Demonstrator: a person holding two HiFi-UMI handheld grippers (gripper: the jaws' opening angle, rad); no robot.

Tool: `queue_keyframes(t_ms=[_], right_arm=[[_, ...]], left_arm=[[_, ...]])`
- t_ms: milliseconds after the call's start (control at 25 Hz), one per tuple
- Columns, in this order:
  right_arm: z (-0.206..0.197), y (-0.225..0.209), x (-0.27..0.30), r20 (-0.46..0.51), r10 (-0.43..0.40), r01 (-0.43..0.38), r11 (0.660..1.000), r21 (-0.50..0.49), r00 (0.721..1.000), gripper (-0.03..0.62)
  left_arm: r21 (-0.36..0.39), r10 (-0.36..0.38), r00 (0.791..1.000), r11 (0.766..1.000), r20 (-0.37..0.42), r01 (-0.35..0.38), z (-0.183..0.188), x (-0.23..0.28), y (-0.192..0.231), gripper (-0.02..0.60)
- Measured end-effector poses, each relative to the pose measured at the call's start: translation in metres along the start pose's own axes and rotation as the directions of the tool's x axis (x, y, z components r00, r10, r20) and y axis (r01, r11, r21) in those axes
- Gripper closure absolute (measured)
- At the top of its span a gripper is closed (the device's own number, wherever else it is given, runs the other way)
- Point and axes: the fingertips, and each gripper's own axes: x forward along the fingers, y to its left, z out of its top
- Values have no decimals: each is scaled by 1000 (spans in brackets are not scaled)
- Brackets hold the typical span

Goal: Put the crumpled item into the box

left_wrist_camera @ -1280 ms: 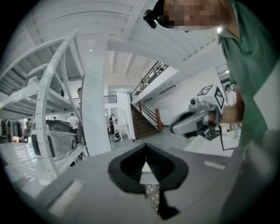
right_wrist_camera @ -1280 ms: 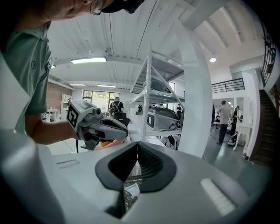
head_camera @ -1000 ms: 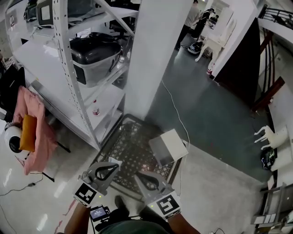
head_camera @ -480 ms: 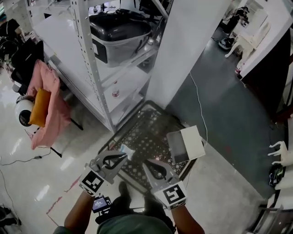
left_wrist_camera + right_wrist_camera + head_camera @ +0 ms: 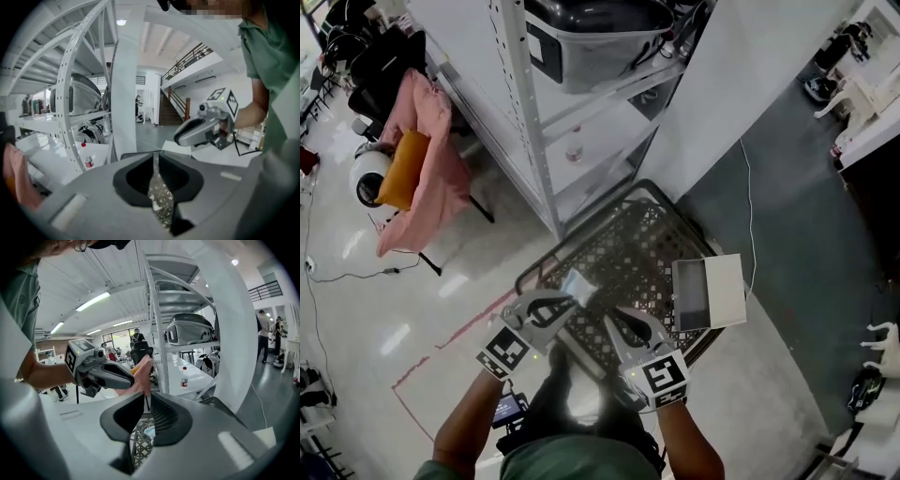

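Black mesh fills more of the head view than a second ago: we have lowered both grippers toward the bench [image 5: 628, 242]. The left gripper [image 5: 565, 305] and right gripper [image 5: 626, 321] have just been opening their jaws, which now stand a narrow slit apart with nothing between them. The pale crumpled item [image 5: 579, 285] lies on the mesh just beyond the left gripper's tip, with the box [image 5: 709, 292] off to its right. We judge the pickup is about to begin.
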Motion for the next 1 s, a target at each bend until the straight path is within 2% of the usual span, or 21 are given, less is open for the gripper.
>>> queue_keyframes(t_ms=[160, 400, 640, 840, 1000], right_arm=[[-30, -7, 28, -56, 34, -33, 999, 19, 998, 531], [-91, -23, 64, -157, 58, -50, 997, 53, 986, 496], [-149, -38, 103, -226, 71, -44, 992, 122, 972, 464], [-196, -44, 138, -269, 88, -44, 985, 165, 959, 447], [-224, -43, 161, -328, 114, -61, 984, 167, 938, 431]], left_arm=[[-54, 12, 999, 998, -38, -14, -36, 13, 11, 535], [-162, -12, 992, 987, -126, -9, -115, 46, 15, 496], [-223, -10, 974, 974, -227, -42, -192, 79, 22, 438], [-271, 3, 960, 959, -280, -82, -244, 98, 34, 397], [-300, 8, 950, 948, -312, -106, -279, 111, 43, 377]])
